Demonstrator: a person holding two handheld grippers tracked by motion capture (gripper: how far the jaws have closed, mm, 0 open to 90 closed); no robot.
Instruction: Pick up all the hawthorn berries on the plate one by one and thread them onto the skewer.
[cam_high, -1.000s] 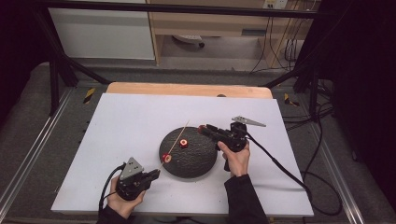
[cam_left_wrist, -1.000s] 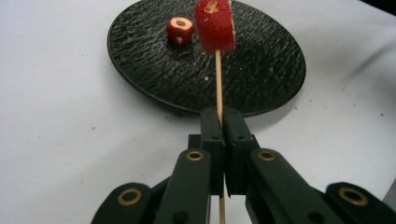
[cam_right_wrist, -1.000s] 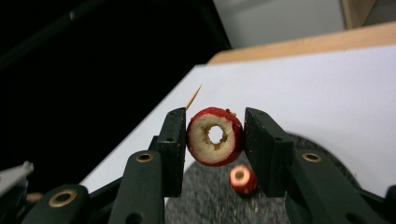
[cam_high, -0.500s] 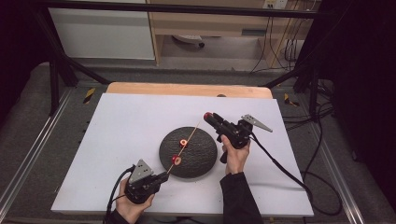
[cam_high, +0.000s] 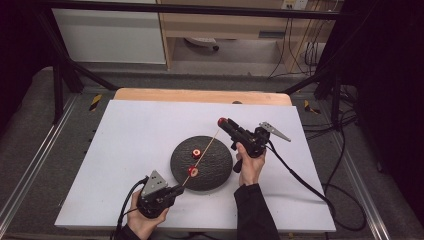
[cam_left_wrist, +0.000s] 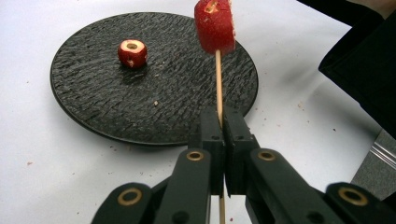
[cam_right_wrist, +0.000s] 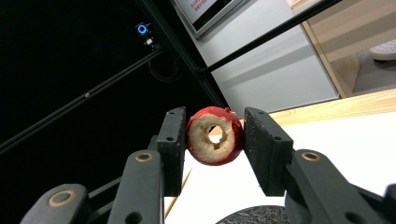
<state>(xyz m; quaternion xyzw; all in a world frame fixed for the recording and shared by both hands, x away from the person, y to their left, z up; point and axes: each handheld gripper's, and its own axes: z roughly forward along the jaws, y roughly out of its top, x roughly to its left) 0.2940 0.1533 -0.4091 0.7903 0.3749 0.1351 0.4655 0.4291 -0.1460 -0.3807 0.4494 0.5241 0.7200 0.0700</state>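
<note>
High view: the left tongs (cam_high: 176, 189), clamped on the low end of the wooden skewer (cam_high: 205, 156), now sit further right than a second ago, close to the 7 o'clock edge of the dark plate (cam_high: 218, 170) on the white desk (cam_high: 125, 150). The right tongs (cam_high: 223, 122) have lifted their nose away from the plate's 1 o'clock rim and turned it toward the far left. The skewer runs slantwise between the two, with one threaded fruit slice (cam_high: 193, 171) low on it, over the plate. A loose slice (cam_high: 197, 153) lies just past the plate's middle.

Left gripper view: the left tongs (cam_left_wrist: 224, 140) are shut tight on the skewer (cam_left_wrist: 218, 79), which rises to 12 o'clock with the threaded fruit slice (cam_left_wrist: 215, 25) on it. The loose slice (cam_left_wrist: 132, 52) rests on the plate (cam_left_wrist: 93, 102) at 10 o'clock.

Right gripper view: the right tongs (cam_right_wrist: 215, 140) hold a cored red ring (cam_right_wrist: 215, 135), the pads on its sides and its hole facing the camera. The skewer (cam_right_wrist: 177, 191) pokes out at 7 o'clock, beside the ring rather than through it.

The two ends have drawn into line, so threading this ring seems next; the tip is not yet in the hole.
</note>
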